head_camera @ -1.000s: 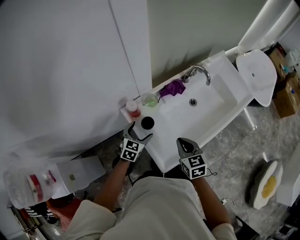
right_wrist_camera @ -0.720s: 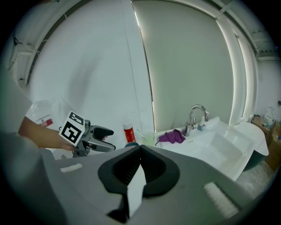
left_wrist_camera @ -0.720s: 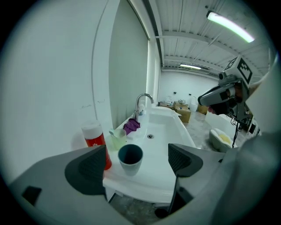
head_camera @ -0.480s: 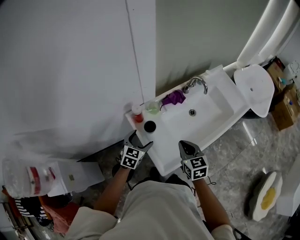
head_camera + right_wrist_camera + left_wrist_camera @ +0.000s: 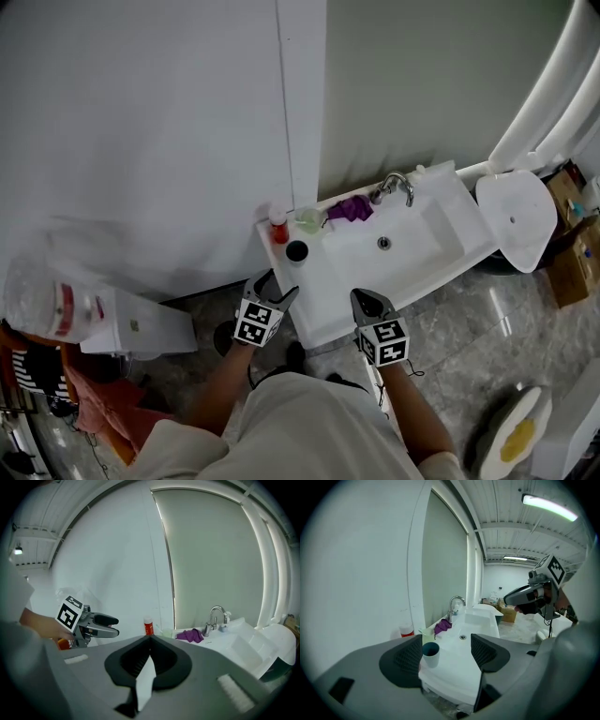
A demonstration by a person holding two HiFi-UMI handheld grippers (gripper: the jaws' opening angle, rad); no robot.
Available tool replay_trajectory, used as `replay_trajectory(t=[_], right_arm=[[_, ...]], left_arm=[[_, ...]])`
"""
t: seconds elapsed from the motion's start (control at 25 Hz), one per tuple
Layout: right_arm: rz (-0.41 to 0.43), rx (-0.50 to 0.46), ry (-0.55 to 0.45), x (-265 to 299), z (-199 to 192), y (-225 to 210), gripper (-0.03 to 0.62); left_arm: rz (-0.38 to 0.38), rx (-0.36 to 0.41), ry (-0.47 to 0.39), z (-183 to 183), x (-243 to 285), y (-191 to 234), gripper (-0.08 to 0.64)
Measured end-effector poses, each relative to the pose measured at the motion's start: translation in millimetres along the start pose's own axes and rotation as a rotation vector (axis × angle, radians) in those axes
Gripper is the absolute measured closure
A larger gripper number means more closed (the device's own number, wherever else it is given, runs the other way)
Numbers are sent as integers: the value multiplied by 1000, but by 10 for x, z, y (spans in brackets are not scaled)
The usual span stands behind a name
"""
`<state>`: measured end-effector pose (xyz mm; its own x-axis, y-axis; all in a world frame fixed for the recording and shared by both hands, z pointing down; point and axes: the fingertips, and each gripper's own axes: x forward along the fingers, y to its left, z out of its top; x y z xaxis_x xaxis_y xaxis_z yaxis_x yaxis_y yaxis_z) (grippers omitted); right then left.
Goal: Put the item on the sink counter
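A dark teal cup (image 5: 296,250) stands upright on the left end of the white sink counter (image 5: 323,305); the left gripper view shows the cup (image 5: 431,654) too. My left gripper (image 5: 278,286) hangs just off that counter's near corner, apart from the cup. Its jaws (image 5: 446,644) are closing, and nothing lies between the pads. My right gripper (image 5: 362,296) hovers at the counter's front edge. It is shut and empty (image 5: 150,638).
Behind the cup along the wall stand a red bottle (image 5: 278,228) and a green dish (image 5: 309,220), with a purple cloth (image 5: 352,208) beside the faucet (image 5: 396,184). A toilet (image 5: 514,220) is right of the sink, a white bin (image 5: 141,328) left.
Both grippers have drawn back from the sink, and the view has pulled away with them. The cup stays on the counter. The left jaws have narrowed.
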<state>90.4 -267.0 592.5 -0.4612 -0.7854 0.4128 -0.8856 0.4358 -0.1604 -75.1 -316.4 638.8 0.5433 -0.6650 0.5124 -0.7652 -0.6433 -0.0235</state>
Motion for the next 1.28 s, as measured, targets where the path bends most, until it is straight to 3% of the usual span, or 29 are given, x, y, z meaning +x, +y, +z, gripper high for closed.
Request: replay_trajectory(t=[0.16, 0.64, 0.88, 1.28], right_arm=[[48, -13, -20, -259, 20, 38, 581], [164, -47, -36, -846, -209, 145, 581], [182, -59, -67, -997, -144, 210, 581], [169, -89, -89, -990, -17, 504, 581]], left_arm=[[44, -37, -28, 101, -305, -266, 237], [191, -97, -69, 162, -1129, -903, 360], [246, -124, -68, 105, -1434, -1012, 387], [254, -139, -107, 104, -1708, -850, 464]])
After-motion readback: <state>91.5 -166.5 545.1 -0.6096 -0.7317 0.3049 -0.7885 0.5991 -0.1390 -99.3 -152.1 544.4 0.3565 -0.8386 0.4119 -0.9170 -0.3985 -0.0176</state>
